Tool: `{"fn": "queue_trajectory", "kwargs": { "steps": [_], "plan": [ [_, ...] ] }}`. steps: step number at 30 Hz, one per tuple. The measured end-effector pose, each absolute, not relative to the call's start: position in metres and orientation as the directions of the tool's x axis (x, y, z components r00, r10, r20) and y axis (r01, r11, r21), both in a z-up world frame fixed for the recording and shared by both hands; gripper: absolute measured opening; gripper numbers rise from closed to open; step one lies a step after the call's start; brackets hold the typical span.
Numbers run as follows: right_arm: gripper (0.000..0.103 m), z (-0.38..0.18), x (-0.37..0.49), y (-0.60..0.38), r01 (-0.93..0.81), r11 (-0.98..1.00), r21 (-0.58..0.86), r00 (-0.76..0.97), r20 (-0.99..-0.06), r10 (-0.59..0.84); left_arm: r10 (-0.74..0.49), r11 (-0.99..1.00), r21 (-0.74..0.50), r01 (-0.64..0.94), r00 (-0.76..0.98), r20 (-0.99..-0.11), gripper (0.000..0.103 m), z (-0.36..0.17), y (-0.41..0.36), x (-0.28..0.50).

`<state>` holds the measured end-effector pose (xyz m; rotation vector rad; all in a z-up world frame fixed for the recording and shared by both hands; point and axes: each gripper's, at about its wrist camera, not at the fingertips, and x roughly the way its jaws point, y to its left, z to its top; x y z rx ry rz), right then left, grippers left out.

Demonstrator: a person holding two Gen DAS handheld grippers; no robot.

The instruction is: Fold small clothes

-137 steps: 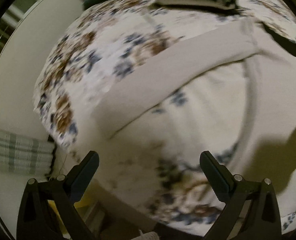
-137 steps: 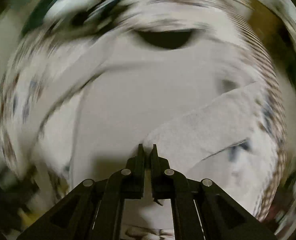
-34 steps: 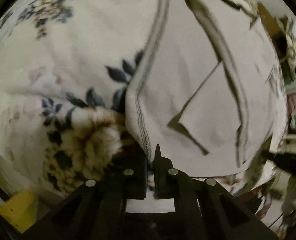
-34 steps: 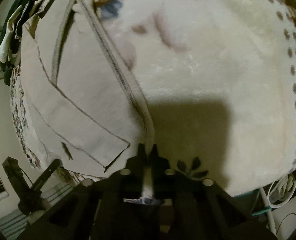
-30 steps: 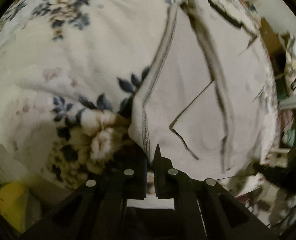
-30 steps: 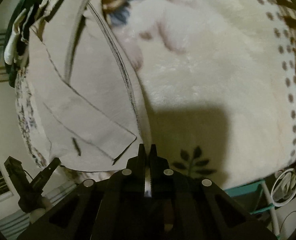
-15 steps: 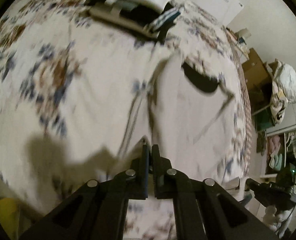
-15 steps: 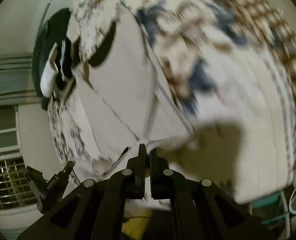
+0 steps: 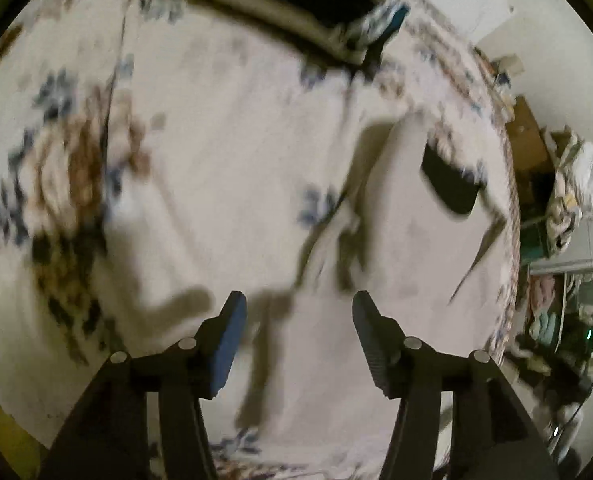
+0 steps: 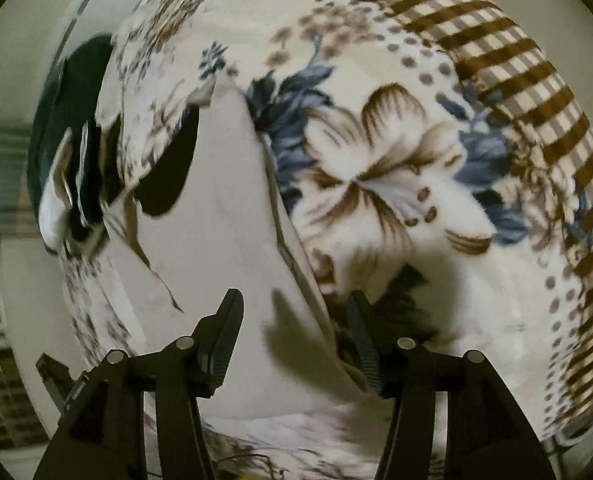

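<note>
A beige garment lies spread on a floral blanket, its dark neck opening at the far end. It also shows, blurred, in the left wrist view with the neck opening at the right. My left gripper is open and empty above the garment's near part. My right gripper is open and empty over the garment's right hemmed edge.
A stack of folded dark and white clothes lies at the blanket's far end, also seen in the right wrist view. A brown checked blanket border runs along the right. Cluttered furniture and a white bundle stand beside the bed.
Both grippers were shut on the garment's hem corners half a second ago; now both are open and the garment lies released on the blanket. Both views have pulled back and up.
</note>
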<state>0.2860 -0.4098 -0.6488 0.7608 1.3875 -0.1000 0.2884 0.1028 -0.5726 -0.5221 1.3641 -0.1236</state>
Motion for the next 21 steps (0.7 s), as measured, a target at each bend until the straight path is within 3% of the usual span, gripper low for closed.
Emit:
{"fn": "queue_trajectory", "kwargs": {
  "steps": [4, 7, 8, 9, 11, 12, 21],
  "plan": [
    [0.056, -0.660, 0.297, -0.391, 0.383, 0.856, 0.347, 0.153, -0.938, 0.311, -0.420, 0.875, -0.436, -0.211, 0.118, -0.900, 0.053, -0.607, 0.091, 0.273],
    [0.056, -0.673, 0.307, -0.374, 0.330, 0.889, 0.319, 0.124, -0.948, 0.294, -0.393, 0.886, -0.418, -0.202, 0.152, -0.907, 0.048, -0.609, 0.082, 0.273],
    [0.056, -0.675, 0.310, -0.368, 0.318, 0.895, 0.313, 0.127, -0.949, 0.287, -0.387, 0.887, -0.418, -0.195, 0.178, -0.905, 0.021, -0.607, 0.081, 0.274],
    [0.044, -0.677, 0.310, -0.365, 0.312, 0.898, 0.309, 0.135, -0.950, 0.280, -0.375, 0.893, -0.410, -0.187, 0.195, -0.906, 0.002, -0.603, 0.078, 0.276],
    [0.014, -0.674, 0.311, -0.358, 0.315, 0.912, 0.262, 0.159, -0.962, 0.222, -0.364, 0.894, -0.407, -0.189, 0.225, -0.904, 0.002, -0.597, 0.078, 0.278],
    [0.007, -0.672, 0.309, -0.355, 0.322, 0.915, 0.242, 0.171, -0.966, 0.196, -0.356, 0.896, -0.405, -0.183, 0.252, -0.900, 0.002, -0.589, 0.078, 0.278],
    [0.003, -0.635, 0.290, -0.366, 0.400, 0.891, 0.217, 0.275, -0.955, 0.110, -0.346, 0.904, -0.410, -0.123, 0.351, -0.870, 0.001, -0.549, 0.077, 0.301]
  ]
}}
